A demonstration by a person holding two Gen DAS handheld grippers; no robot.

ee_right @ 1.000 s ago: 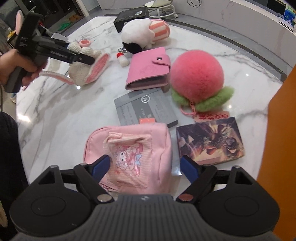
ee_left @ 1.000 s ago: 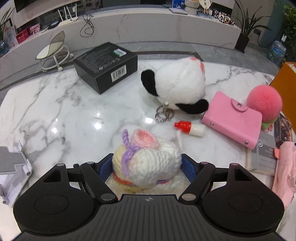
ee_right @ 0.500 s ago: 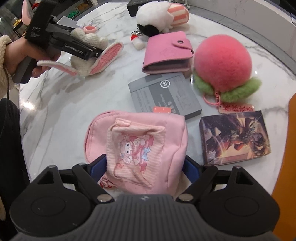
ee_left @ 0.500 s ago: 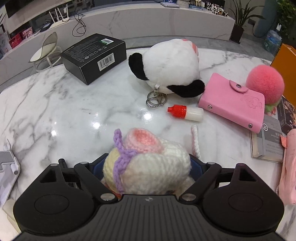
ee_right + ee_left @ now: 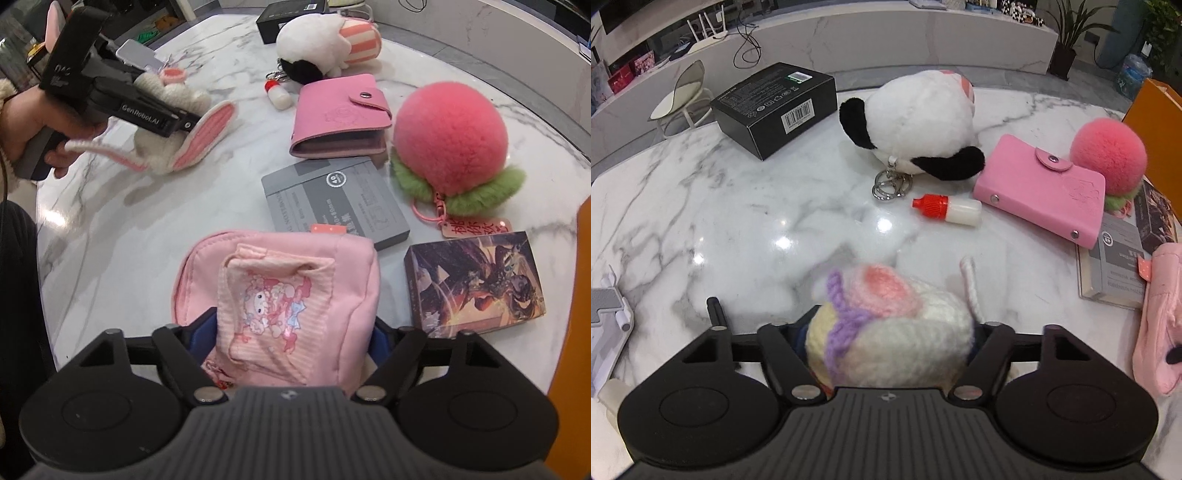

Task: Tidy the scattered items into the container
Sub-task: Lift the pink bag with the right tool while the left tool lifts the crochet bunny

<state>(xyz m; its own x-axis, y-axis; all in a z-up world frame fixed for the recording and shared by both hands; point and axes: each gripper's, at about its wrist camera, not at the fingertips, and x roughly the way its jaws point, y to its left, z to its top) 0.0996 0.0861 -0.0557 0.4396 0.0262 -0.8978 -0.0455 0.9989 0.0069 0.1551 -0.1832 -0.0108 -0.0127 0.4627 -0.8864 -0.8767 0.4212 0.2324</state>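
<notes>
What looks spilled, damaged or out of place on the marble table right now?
Nothing spilled or damaged. The small white dropper bottle with a red cap lies on its side, cap on, beside the pink snap wallet. Other items are merely scattered.

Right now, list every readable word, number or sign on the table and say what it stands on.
"GenRobot.AI": side of the black left gripper.
"40": round badge on the grey notebook; its other print is too small.
Chinese characters on the pink peach plush's tag: too blurred.
Black box: barcode and icons, unreadable.
</notes>
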